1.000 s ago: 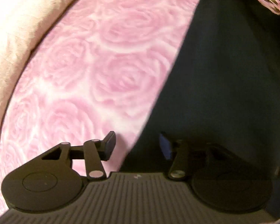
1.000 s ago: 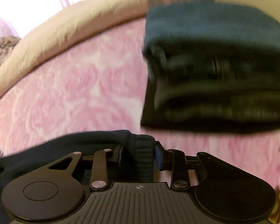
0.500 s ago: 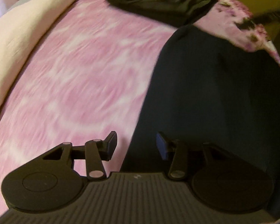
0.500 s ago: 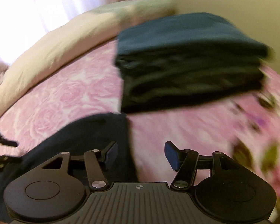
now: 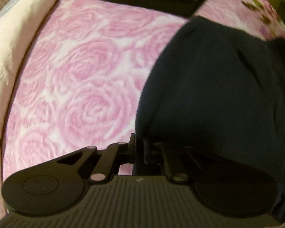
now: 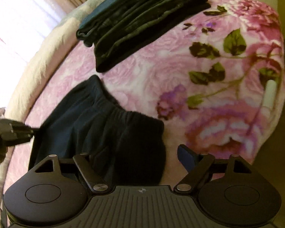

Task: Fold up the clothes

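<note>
Pink rose bedspread (image 6: 161,72), with a dark garment (image 6: 96,133) spread near the front edge and a folded stack (image 6: 138,19) behind it.

Its long axis is seen to run from the left gripper (image 5: 137,150), clamped shut on its left edge, to the elastic waistband beside the right gripper (image 6: 131,163), whose jaws are opening, nothing pressed between them, the cloth below.
</note>
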### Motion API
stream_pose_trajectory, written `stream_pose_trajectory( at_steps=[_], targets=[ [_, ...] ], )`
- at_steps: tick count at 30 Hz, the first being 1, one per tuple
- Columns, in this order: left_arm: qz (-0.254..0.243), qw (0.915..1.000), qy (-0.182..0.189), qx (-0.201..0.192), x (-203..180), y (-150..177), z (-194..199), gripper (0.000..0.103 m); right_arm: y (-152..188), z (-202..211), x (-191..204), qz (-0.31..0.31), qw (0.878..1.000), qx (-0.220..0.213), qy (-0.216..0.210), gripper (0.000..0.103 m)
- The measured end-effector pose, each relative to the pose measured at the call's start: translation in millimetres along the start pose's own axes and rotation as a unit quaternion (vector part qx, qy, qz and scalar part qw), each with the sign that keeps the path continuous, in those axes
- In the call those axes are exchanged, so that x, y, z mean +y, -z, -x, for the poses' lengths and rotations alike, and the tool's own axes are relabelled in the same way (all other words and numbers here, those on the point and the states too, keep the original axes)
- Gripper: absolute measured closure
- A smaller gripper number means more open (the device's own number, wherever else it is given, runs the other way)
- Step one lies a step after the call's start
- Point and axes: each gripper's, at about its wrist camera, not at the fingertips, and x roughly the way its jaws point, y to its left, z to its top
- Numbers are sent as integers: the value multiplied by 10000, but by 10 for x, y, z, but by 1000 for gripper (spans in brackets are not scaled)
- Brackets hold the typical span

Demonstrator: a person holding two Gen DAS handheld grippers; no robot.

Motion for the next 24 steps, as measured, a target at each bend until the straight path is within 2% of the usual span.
stream_pose_trajectory(
  at_steps=[3, 8, 11, 13, 19, 21, 24],
  targets=[
    [-59, 9999, -92, 33, -42, -36, -54, 96, -58, -85, -138, -460, 9987, -78, -204, 22],
    [271, 9996, -79, 14, 85, -4, -109, 91, -112, -49, -335, -917, 9937, -230, -603, 22],
    [133, 9998, -125, 73, 28, -32, -84, 91, -73, -20, -429, -1034, 9921, -231, -677, 40],
    [49, 9999, -121, 59, -12, -79, -13, 92, -52, -13, -466, -1101, 9909, -237, -741, 40],
    [144, 9987, -103, -488, -58, -303, 417, 88, 41, 122, -608, -1628, 9819, -538, -809, 40],
    [35, 9983, 74, -585, -177, -431, 412, 86, 82, 107, -602, -1524, 9850, -452, -676, 40],
    [-270, 9970, 366, -633, -424, -644, 304, 85, 41, 36, -419, -971, 9937, -339, -445, 40]
  ],
)
